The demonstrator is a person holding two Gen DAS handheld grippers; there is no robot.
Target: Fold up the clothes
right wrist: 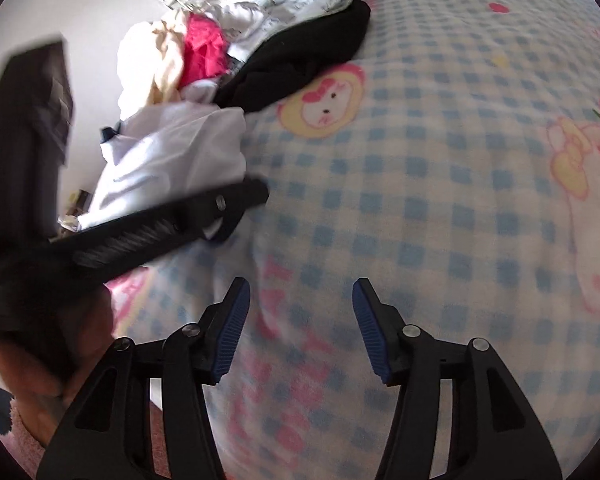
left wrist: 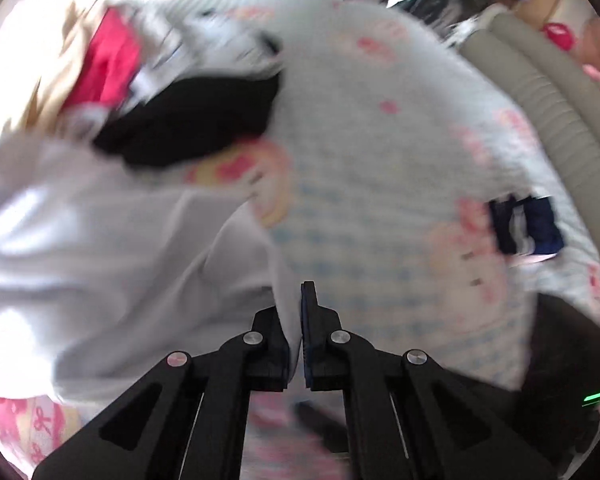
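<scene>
Checked blanket (right wrist: 440,184) covers the bed. Pile (right wrist: 220,40) of unsorted clothes lies at its far edge, a black garment (right wrist: 300,64) on top. White garment (left wrist: 100,232) hangs from the pile's near side, its edge pinched in the closed left gripper (left wrist: 296,320). Right gripper (right wrist: 300,320) hovers over bare blanket, jaws apart, holding nothing. Step in hand, by judgement: drawing one garment out for folding. Next move calls for the right gripper to take a second edge and spread it flat.
</scene>
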